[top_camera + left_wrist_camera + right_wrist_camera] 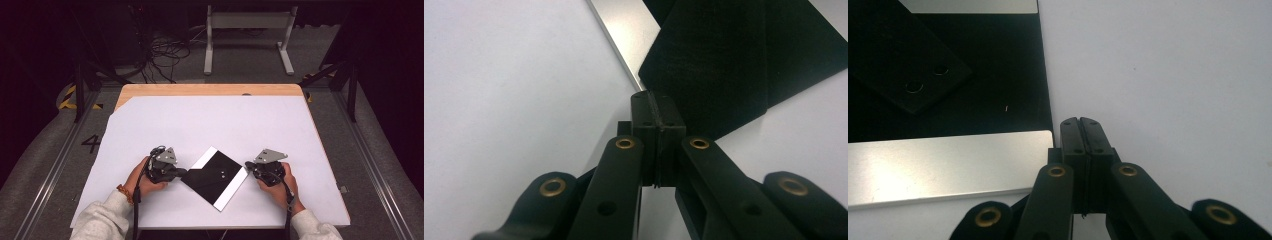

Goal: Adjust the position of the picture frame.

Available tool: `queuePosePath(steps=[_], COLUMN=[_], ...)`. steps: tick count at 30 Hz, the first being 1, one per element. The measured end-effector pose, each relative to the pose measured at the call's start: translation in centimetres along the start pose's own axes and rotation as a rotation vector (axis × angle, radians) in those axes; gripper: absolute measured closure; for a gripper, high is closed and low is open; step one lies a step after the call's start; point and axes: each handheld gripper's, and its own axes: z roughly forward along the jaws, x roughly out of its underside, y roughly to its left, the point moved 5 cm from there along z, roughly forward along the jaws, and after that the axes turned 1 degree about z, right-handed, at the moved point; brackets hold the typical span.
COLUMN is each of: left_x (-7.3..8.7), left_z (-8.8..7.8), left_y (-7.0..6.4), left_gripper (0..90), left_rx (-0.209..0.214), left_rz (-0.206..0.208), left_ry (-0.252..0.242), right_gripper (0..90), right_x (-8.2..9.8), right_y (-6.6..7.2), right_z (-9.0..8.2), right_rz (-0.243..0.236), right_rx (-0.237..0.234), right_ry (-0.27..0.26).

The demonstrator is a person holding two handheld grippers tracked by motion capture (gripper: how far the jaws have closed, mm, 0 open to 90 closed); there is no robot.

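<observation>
A black square sheet (212, 180) lies cornerwise on the white table top (225, 120), with a silver strip (232, 192) along its near right edge and another along its far left edge. Two small holes mark its middle. My left gripper (182, 171) is shut, its tip at the sheet's left corner. In the left gripper view its closed jaws (655, 95) meet the point of a black flap (714, 60); I cannot tell whether anything is pinched. My right gripper (247, 164) is shut beside the right corner. In the right gripper view it (1080, 120) rests just off the silver strip (948, 165).
A wooden edge (210, 90) runs along the far side of the table. Beyond it on the floor stand a white metal frame (247, 22) and loose cables (165, 50). Bare white surface spreads behind and beside the sheet.
</observation>
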Motion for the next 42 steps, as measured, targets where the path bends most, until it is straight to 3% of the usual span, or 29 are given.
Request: queuePosePath(steps=[4, 8, 14, 16, 18, 23, 32, 38, 42], left_x=[0.2, 0.4, 0.6, 0.8, 1.0, 1.2, 1.9, 1.9, 2.0], left_z=[-0.1, -0.2, -0.3, -0.4, -0.4, -0.6, -0.9, -0.9, -0.9], left_y=[-0.3, -0.7, -1.5, -1.7, -1.9, -2.5, -4.5, -5.5, -5.6], left_gripper=[90.0, 90.0, 90.0, 90.0, 90.0, 90.0, 90.0, 90.0, 89.9], left_rx=[0.003, 0.011, 0.018, 0.026, 0.030, 0.037, 0.072, 0.067, 0.071], left_rz=[-0.004, 0.003, 0.006, 0.014, -0.003, 0.002, 0.020, 0.028, 0.029], left_ry=[-0.009, -0.013, -0.008, -0.016, -0.023, -0.026, -0.026, -0.030, -0.037], right_gripper=[90.0, 90.0, 90.0, 90.0, 90.0, 90.0, 90.0, 90.0, 90.0], right_x=[0.3, 1.3, 1.3, 1.0, 0.8, 0.4, -1.0, -2.0, -2.3], right_y=[0.1, 1.0, 2.8, 2.4, 1.7, 0.4, 0.1, -0.7, -1.1], right_z=[-1.2, -2.4, -2.2, -2.0, -1.7, -1.0, 0.5, 1.9, 2.7], right_rz=[-0.004, 0.008, -0.022, -0.001, 0.021, 0.062, 0.024, 0.041, 0.051], right_rx=[-0.012, -0.074, -0.104, -0.100, -0.079, -0.084, -0.056, -0.051, -0.044], right_ry=[-0.005, 0.009, 0.010, 0.006, 0.007, 0.008, 0.020, 0.019, 0.016])
